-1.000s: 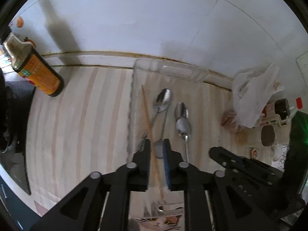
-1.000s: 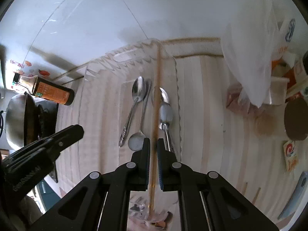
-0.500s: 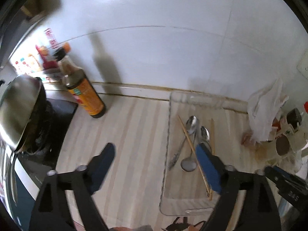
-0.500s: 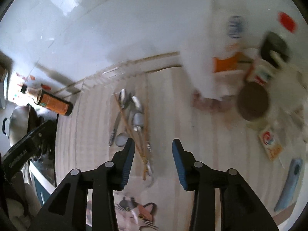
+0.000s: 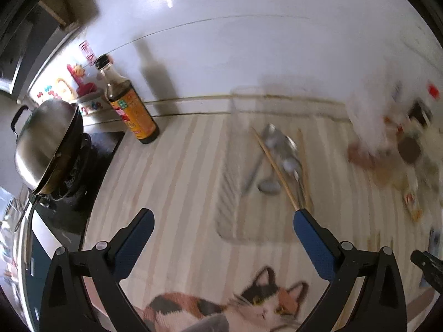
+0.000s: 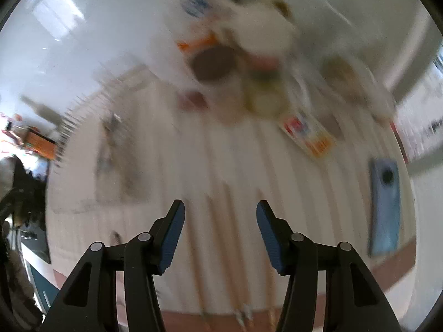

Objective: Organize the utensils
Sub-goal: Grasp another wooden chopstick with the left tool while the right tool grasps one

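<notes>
Spoons [image 5: 279, 149] and chopsticks [image 5: 277, 170] lie in the clear tray [image 5: 229, 193]; left gripper [image 5: 221, 218] fingers are opening, empty; right gripper [image 6: 220, 215] fingers partly open, empty.

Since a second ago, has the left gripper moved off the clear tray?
Yes. The left gripper has pulled back from the clear tray; its jaws, opening, hold nothing, and the spoons lie farther ahead.

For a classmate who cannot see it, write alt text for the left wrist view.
The left gripper, its fingers opening wide with nothing between them, hangs over a striped counter. Beyond lies a clear tray of spoons and chopsticks; a sauce bottle and a wok stand left.
</notes>
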Demonstrator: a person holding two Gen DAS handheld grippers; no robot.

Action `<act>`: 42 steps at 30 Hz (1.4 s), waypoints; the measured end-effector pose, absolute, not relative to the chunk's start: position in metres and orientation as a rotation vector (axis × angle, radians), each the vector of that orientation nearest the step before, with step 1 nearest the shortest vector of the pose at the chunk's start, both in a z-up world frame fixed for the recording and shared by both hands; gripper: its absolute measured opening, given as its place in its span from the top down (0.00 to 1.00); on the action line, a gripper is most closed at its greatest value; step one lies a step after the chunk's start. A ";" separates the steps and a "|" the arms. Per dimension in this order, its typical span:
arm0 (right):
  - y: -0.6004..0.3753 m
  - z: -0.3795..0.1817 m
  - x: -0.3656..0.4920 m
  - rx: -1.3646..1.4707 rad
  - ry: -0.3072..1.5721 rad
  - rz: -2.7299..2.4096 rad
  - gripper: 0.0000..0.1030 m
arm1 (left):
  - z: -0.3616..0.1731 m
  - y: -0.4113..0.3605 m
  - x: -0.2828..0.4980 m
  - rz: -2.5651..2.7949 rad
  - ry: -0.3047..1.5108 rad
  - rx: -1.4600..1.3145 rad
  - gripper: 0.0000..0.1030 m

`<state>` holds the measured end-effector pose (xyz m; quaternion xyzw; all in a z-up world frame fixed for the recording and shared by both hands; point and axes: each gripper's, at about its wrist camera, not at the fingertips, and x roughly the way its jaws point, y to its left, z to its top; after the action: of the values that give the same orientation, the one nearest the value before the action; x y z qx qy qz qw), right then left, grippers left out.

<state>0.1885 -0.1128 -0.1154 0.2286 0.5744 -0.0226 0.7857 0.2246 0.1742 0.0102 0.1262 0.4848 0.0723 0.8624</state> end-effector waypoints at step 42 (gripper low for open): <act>-0.125 -0.184 0.103 0.366 1.503 -0.109 0.93 | -0.136 0.113 0.156 -0.088 1.527 0.337 0.96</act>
<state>0.1027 -0.1252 -0.1837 0.1653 0.6784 -0.0491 0.7142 0.1562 0.1134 -0.1359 0.1517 0.6879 -0.0397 0.7086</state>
